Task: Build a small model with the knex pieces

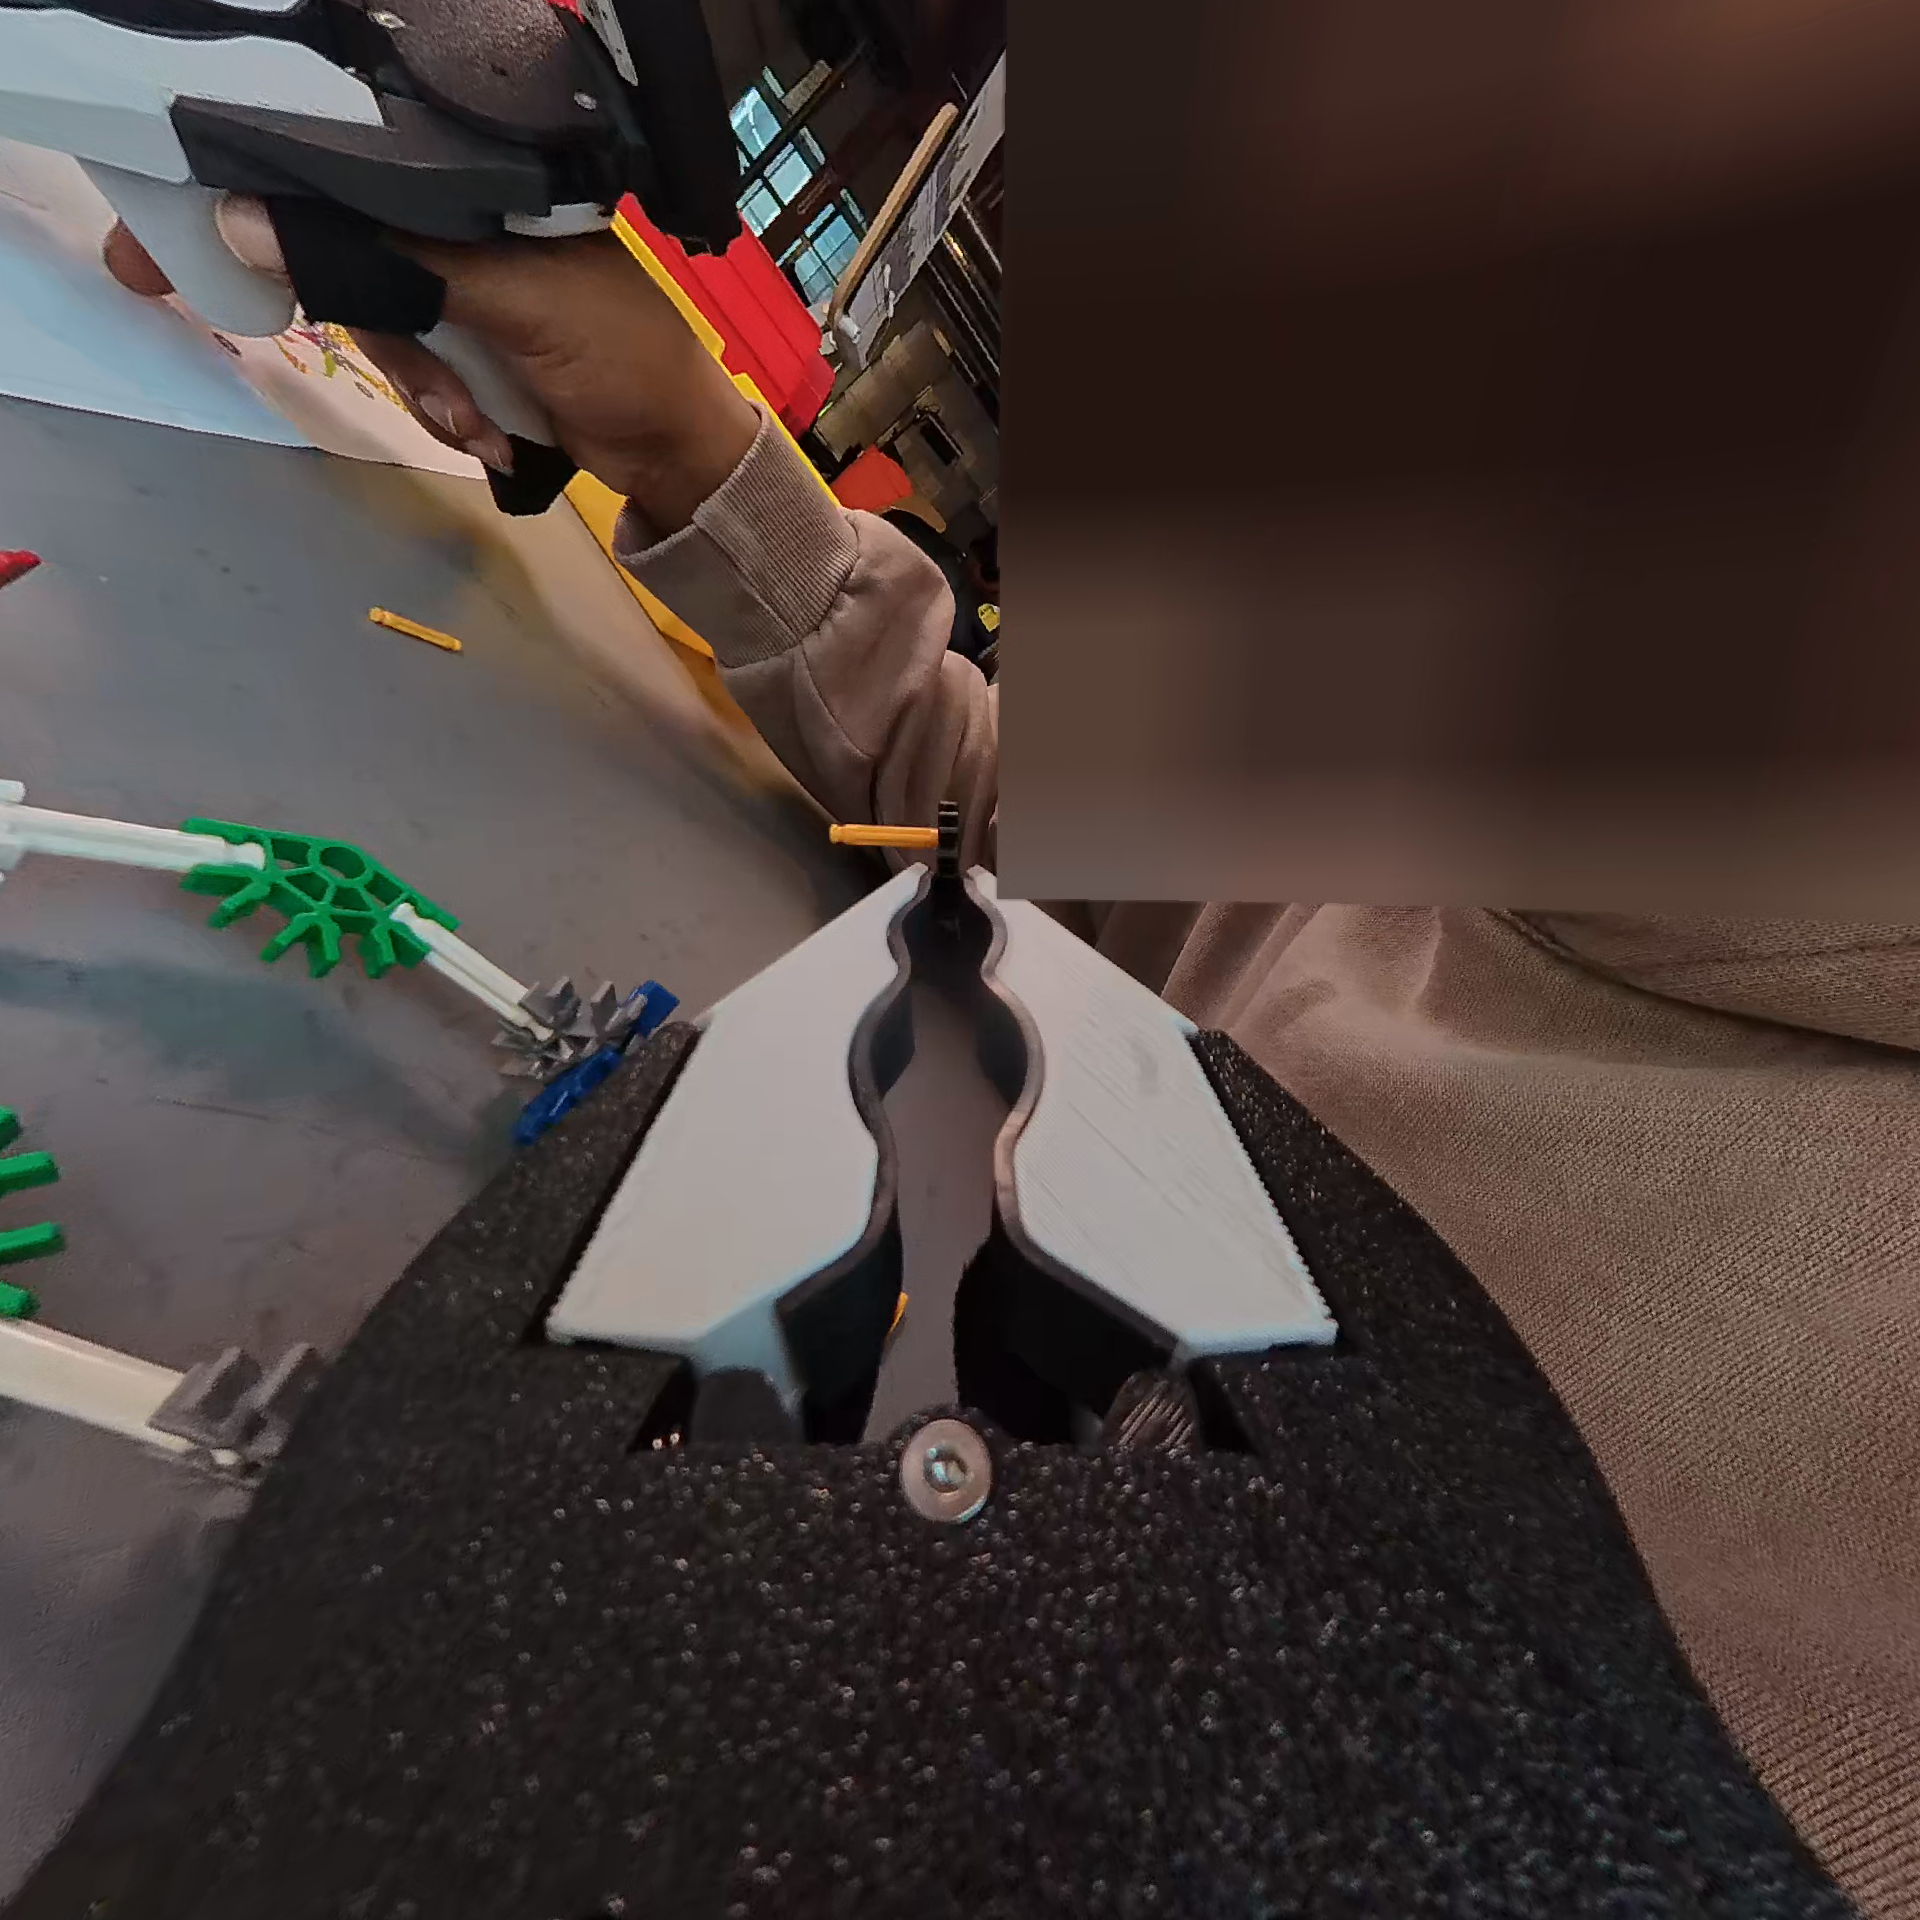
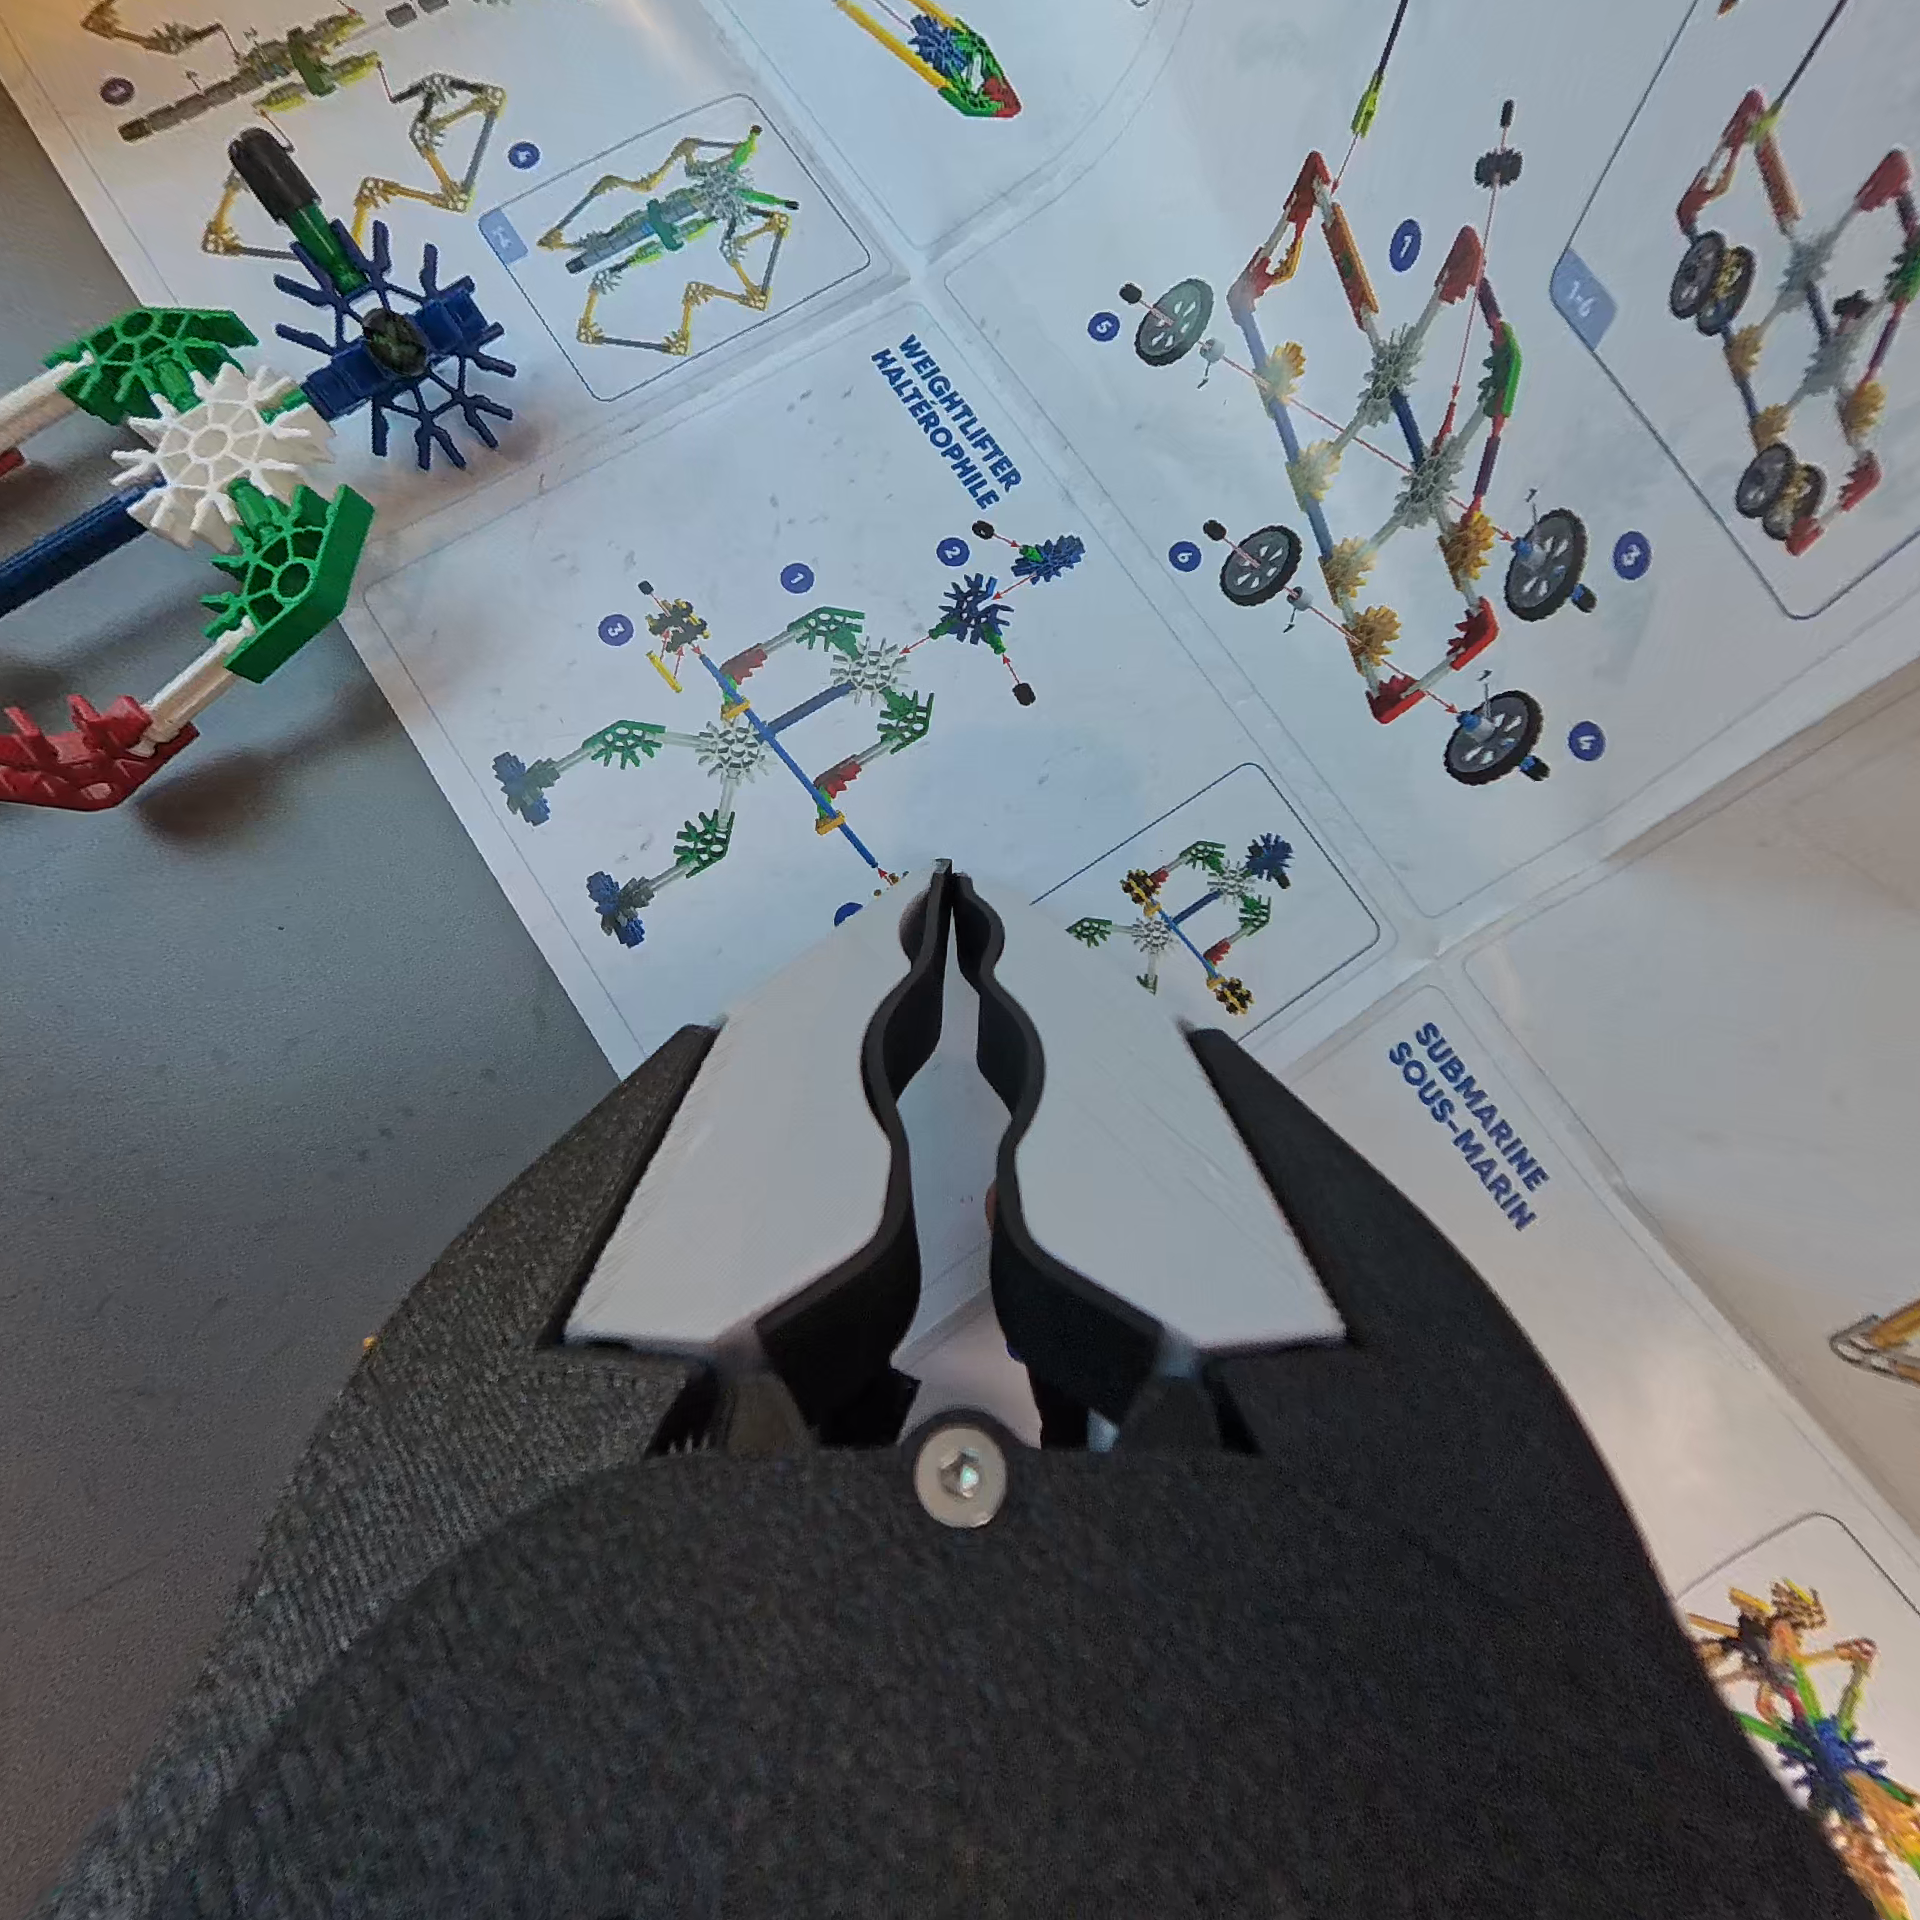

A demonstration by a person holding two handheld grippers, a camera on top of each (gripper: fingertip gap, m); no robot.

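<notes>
My left gripper is shut on a small black toothed connector, which sticks out past the fingertips. A short orange rod is plugged into it and points left. The gripper is raised near a person's beige sleeve. My right gripper is shut over the printed instruction sheet; its pads meet at the tips with nothing seen between them. Its body also shows in the left wrist view, held by a hand. A built figure with green connectors, a white hub and a blue snowflake piece lies to its upper left.
On the grey table lie a loose orange rod, a green connector on white rods and grey and blue connectors. A red connector ends one leg of the figure. A yellow and red box stands behind the hand. The tips of one gripper are about 30 cm away from the tips of the other. The blue snowflake piece lies some 12 cm from my right tips, 25 cm from my left tips. Between my right fingertips and the white hub there is roughly 15 cm.
</notes>
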